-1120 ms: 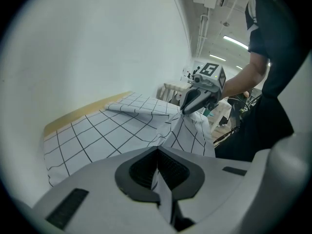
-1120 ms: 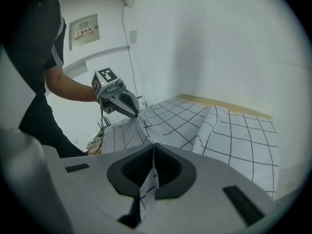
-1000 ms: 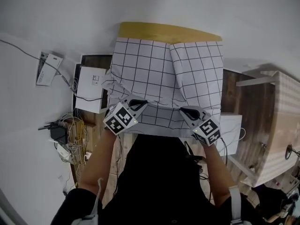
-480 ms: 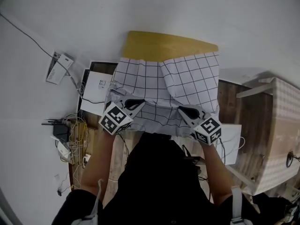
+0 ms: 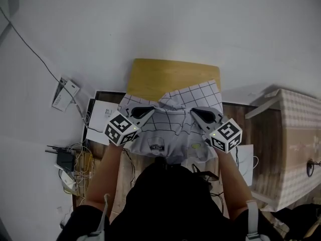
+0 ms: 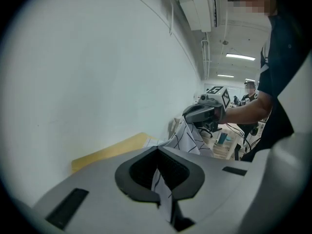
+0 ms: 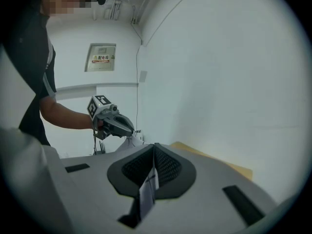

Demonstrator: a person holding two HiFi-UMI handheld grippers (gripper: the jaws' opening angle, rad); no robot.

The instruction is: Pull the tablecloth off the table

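Note:
A white tablecloth (image 5: 176, 115) with a black grid hangs bunched between my two grippers, over the near edge of the yellow-topped table (image 5: 170, 75). Most of the tabletop is bare; only the cloth's far right part (image 5: 203, 92) still lies on it. My left gripper (image 5: 150, 111) is shut on the cloth's left edge, and a strip of cloth (image 6: 162, 191) shows between its jaws. My right gripper (image 5: 194, 112) is shut on the right edge, with a cloth strip (image 7: 147, 191) pinched in its jaws. Both are held up in front of the person's body.
White boxes (image 5: 103, 115) and a wall-mounted device (image 5: 64, 92) lie left of the table, with tangled cables (image 5: 75, 167) on the floor. A checked-cloth table (image 5: 296, 144) stands at the right. A white wall (image 5: 165, 19) runs behind the table.
Both grippers have drawn the cloth toward the person. The cloth slid off most of the yellow tabletop and bunched up between the grippers.

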